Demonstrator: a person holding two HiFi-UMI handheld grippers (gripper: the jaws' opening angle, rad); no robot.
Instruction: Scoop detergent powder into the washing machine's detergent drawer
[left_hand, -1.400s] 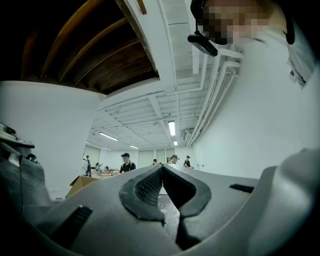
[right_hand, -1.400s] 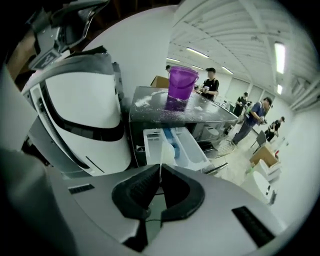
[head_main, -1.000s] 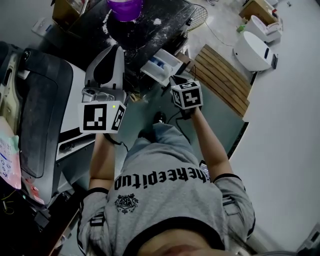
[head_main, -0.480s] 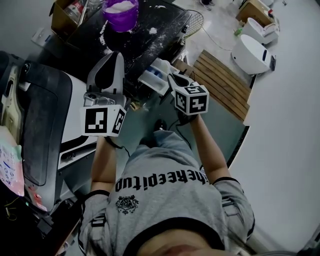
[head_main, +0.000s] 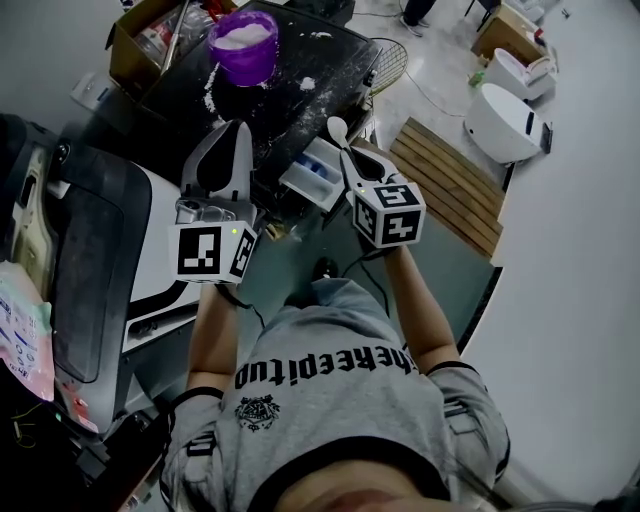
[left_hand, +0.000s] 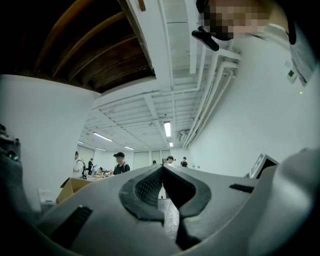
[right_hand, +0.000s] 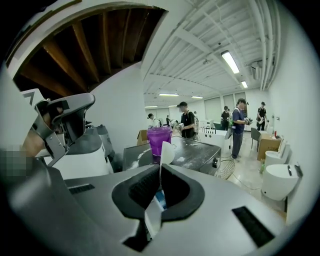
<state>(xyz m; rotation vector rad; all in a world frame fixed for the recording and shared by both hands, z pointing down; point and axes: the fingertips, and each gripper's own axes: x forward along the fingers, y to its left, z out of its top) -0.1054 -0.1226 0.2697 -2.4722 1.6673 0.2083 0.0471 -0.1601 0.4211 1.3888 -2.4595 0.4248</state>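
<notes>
- the right gripper pinches the handle of a white scoop; whether its bowl carries powder cannot be told.
- the left gripper is pressed together on nothing.
- the purple tub of powder sits at the upper left of the head view on a dusted black top. the open detergent drawer lies near centre, just beside the scoop.
- judged best: keep the bowl level, fill it shallowly, tip low over the drawer.
</notes>
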